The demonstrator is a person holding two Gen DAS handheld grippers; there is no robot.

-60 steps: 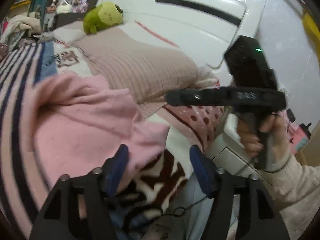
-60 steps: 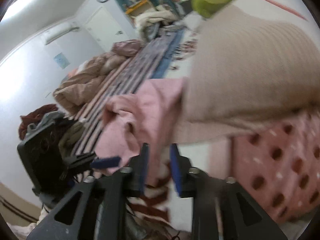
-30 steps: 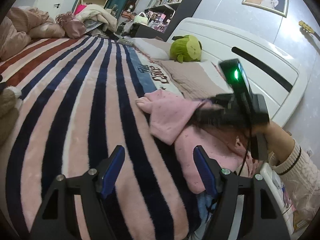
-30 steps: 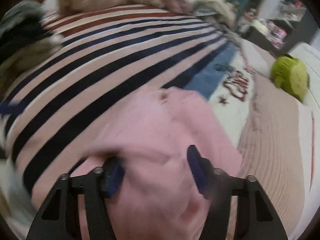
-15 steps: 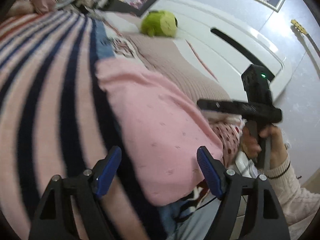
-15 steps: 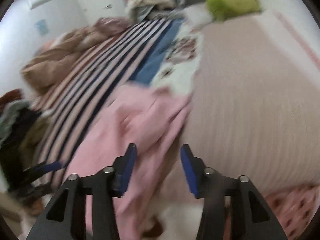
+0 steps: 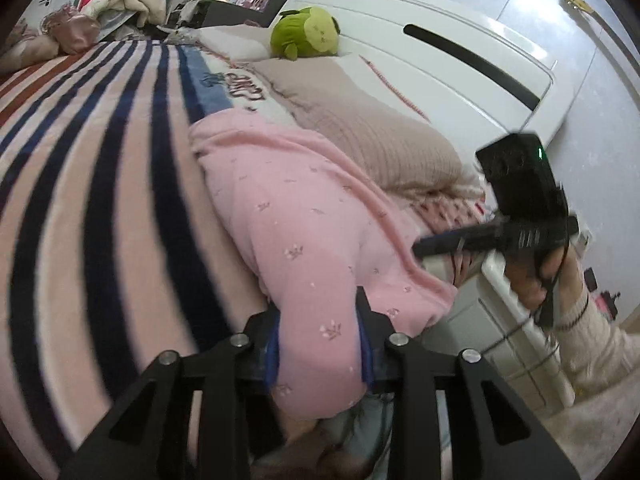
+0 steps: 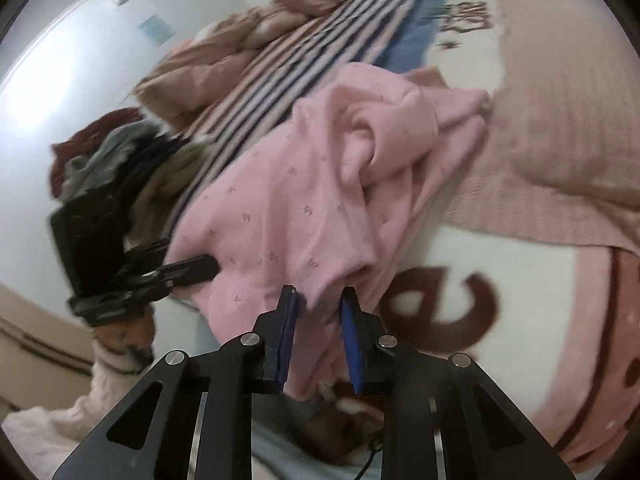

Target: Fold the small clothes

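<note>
We find the left gripper [image 7: 320,332] at lower centre of the left wrist view, its blue-padded jaws pressed against both sides of a fold of the pink garment [image 7: 296,236], which bulges between and over them; we record it as clamped on that cloth. In the right wrist view the right gripper [image 8: 318,324] sits at lower centre with its jaws drawn close together and a hem of the same pink garment [image 8: 304,200] caught between the pads, so it too is gripping the fabric.

The garment, pale pink with small printed sprigs, runs from both grippers up toward the middle of each frame. In the left wrist view it lies along the near edge of the striped blanket [image 7: 100,184], which fills the left half of that frame. In the right wrist view its upper part is bunched into loose folds at upper centre.

To the right of the garment in the left wrist view we note a beige ribbed pillow [image 7: 360,120], with a green plush toy [image 7: 308,32] above it at top centre, against the white headboard [image 7: 440,60]. A cream blanket with brown letters [image 8: 460,280] lies right of the right gripper.
</note>
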